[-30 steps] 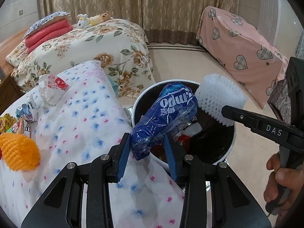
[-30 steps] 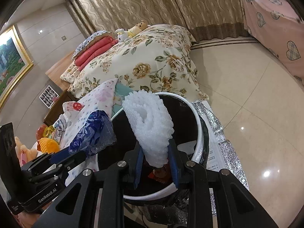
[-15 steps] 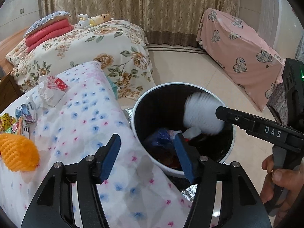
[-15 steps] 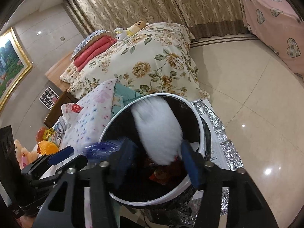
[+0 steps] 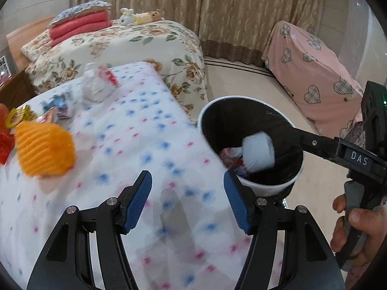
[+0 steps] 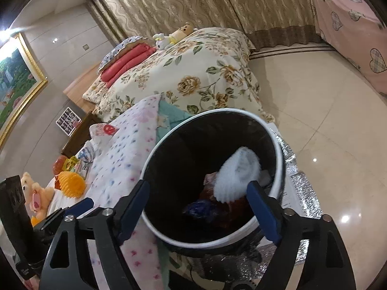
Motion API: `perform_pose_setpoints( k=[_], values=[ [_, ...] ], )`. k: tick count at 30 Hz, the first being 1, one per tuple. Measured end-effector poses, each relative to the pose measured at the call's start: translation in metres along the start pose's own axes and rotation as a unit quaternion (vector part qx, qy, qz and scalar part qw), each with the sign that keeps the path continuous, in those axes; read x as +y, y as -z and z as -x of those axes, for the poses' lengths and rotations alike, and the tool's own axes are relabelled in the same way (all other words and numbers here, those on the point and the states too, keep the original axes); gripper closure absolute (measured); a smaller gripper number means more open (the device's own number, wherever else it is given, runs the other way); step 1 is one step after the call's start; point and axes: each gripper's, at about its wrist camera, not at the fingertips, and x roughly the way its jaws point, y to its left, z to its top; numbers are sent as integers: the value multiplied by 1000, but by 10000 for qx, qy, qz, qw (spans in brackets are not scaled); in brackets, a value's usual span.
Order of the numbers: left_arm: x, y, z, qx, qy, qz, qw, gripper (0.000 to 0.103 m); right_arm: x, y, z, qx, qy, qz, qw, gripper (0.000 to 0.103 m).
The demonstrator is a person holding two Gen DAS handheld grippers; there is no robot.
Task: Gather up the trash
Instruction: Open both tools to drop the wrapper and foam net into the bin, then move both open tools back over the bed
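The trash bin [image 5: 266, 188] [image 6: 219, 110], white-rimmed with a black liner, stands beside the spotted blanket. A white foam net [image 5: 258, 153] [image 6: 238, 176] lies inside it on a blue wrapper [image 6: 202, 210] and other trash. My right gripper [image 6: 198, 193] hovers over the bin, its jaws opening with nothing pressed between them. My left gripper [image 5: 187, 188] is open and empty above the blanket, left of the bin. An orange foam net [image 5: 44, 149] [image 6: 72, 183], a crumpled white bag [image 5: 96, 84] and small wrappers [image 5: 56, 106] lie on the blanket.
A floral bed [image 5: 135, 43] lies behind the blanket, and pink heart-print furniture [image 5: 312, 72] stands at the right. Silver foil [image 6: 297, 193] is under the bin. A teddy bear [image 6: 36, 193] sits at the far left. A person's hand [image 5: 355, 227] grips the right handle.
Both grippers opened and let go: the blue wrapper and the white foam net fell into the bin. My left gripper then swung left, off the bin and over the blanket.
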Motion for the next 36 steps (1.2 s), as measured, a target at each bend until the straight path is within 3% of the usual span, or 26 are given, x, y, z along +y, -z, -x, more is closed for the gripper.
perform_pose_setpoints(
  k=[14, 26, 36],
  values=[
    [66, 40, 31, -18, -315, 709, 9970, 38, 47, 17, -9, 168, -328, 309, 9988, 14],
    [132, 71, 56, -79, -737, 1381, 9876, 38, 96, 34, -30, 478, -695, 625, 9945, 12],
    [163, 82, 67, -133, -923, 1707, 9809, 38, 135, 43, -45, 684, -971, 965, 9882, 12]
  ],
)
